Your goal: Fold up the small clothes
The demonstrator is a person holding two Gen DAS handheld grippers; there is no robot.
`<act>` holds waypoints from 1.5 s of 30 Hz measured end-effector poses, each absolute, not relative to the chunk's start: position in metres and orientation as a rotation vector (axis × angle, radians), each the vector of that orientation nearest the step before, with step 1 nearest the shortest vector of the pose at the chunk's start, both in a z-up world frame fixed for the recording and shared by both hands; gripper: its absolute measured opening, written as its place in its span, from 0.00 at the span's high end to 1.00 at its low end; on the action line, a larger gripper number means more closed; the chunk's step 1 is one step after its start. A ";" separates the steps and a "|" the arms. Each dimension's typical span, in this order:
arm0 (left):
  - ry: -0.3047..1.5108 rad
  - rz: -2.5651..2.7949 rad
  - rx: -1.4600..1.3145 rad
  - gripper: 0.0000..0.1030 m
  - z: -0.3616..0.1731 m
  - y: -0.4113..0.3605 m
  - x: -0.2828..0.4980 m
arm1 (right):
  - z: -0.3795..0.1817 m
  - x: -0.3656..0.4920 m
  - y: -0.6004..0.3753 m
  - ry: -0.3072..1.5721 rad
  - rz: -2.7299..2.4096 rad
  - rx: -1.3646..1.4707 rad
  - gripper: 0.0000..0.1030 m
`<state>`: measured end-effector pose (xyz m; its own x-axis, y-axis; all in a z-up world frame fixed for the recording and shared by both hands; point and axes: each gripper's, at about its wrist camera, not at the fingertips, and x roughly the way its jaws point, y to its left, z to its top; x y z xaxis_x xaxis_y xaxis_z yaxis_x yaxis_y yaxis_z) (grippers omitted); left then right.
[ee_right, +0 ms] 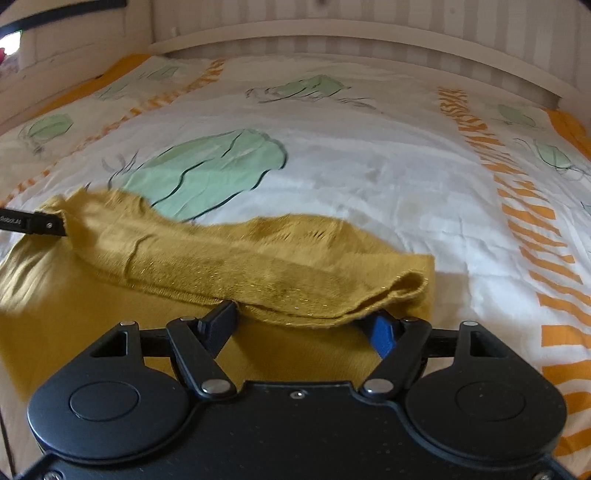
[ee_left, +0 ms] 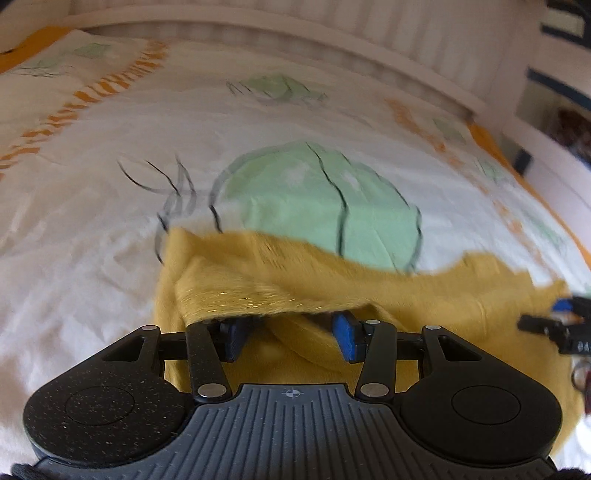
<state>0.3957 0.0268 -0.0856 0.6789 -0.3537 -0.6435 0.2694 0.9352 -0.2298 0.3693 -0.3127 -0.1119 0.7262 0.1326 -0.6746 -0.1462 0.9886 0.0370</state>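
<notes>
Bedsheet [ee_right: 388, 177] beyond yellow garment [ee_right: 258, 266] open; headboard [ee_right: 332, 40] blocks far end.

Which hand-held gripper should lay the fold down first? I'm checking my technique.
Hard to call: left hand-held gripper and right hand-held gripper each carry the mustard garment's raised edge over its lower layer, similarly placed.

A bed fills both views, its white cover [ee_right: 369, 192] printed with pale green shapes outlined in black and bands of orange marks. A white slatted headboard [ee_right: 332, 22] crosses the top of each frame. An orange sheet edge [ee_left: 491, 140] shows at the right, soft daylight overall
</notes>
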 end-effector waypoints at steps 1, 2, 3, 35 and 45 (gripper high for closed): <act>0.726 -0.332 -0.145 0.55 -0.083 0.031 0.398 | -0.112 0.372 -0.315 0.736 0.141 -0.002 0.26; 0.710 -0.315 -0.174 0.55 -0.081 0.036 0.401 | -0.111 0.375 -0.319 0.731 0.131 0.021 0.26; 0.699 -0.302 -0.201 0.55 -0.079 0.040 0.403 | -0.110 0.378 -0.323 0.725 0.122 0.053 0.26; 0.898 -0.431 0.066 0.53 -0.091 -0.084 0.454 | -0.071 0.377 -0.369 0.653 0.003 0.247 0.25; 0.866 -0.342 -0.167 0.52 -0.054 -0.063 0.447 | -0.076 0.384 -0.353 0.719 0.063 0.145 0.21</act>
